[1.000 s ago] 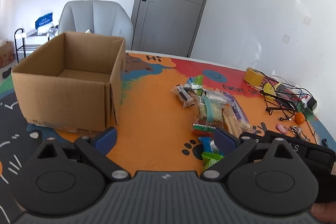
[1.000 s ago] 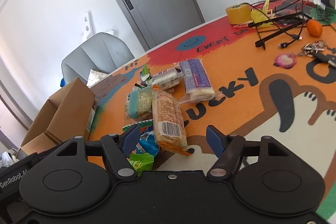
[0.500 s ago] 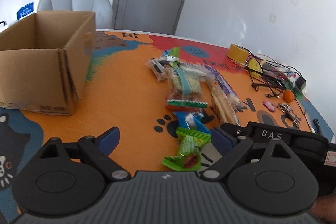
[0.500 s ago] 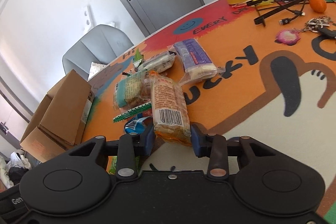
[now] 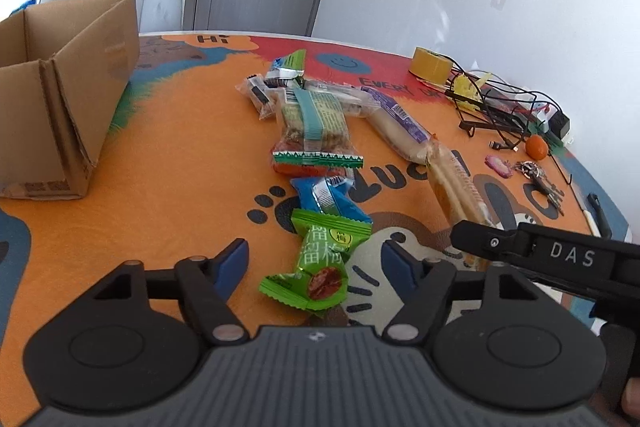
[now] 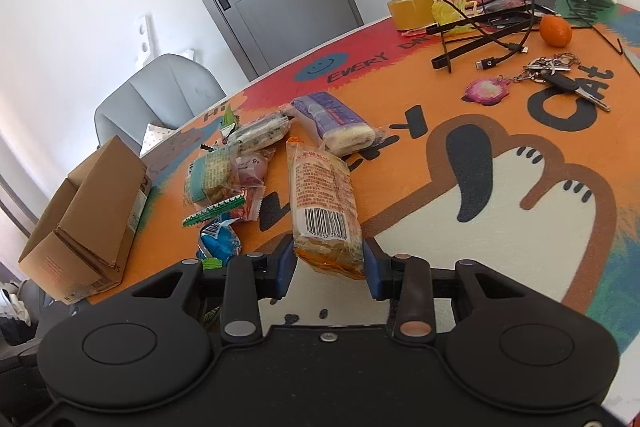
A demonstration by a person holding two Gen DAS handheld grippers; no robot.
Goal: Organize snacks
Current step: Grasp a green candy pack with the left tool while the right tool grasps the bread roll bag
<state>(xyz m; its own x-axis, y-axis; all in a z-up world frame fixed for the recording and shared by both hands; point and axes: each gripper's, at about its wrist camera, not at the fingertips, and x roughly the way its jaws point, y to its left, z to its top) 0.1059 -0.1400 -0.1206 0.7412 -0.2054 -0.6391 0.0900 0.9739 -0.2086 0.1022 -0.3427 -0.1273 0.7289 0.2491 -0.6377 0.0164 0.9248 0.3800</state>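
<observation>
- Your right gripper point(image 6: 329, 269) has its jaws clamped on the near end of the orange wafer pack point(image 6: 323, 203), low in the middle of the right wrist view; barcode faces up, clear wrapper, far end pointing away toward the purple bread pack point(image 6: 336, 125).
- Your left gripper point(image 5: 314, 261) has its jaws closing, with the green plum candy packet point(image 5: 320, 263) lying between them and neither pad touching it.
- That green packet is crinkled, with serrated ends, and its far end overlaps the blue packet point(image 5: 326, 199).
- The rest of the snack pile point(image 5: 316, 123) sits mid-frame in the left wrist view, packs touching and overlapping.
- The open cardboard box point(image 5: 68, 87) stands at the left edge, well apart from the pile, with bare orange desk point(image 5: 180, 167) between them.
- Cables point(image 6: 496, 27), tape roll point(image 6: 412, 9), keys point(image 6: 560, 75) and a small orange fruit point(image 6: 555, 31) crowd the upper right.
</observation>
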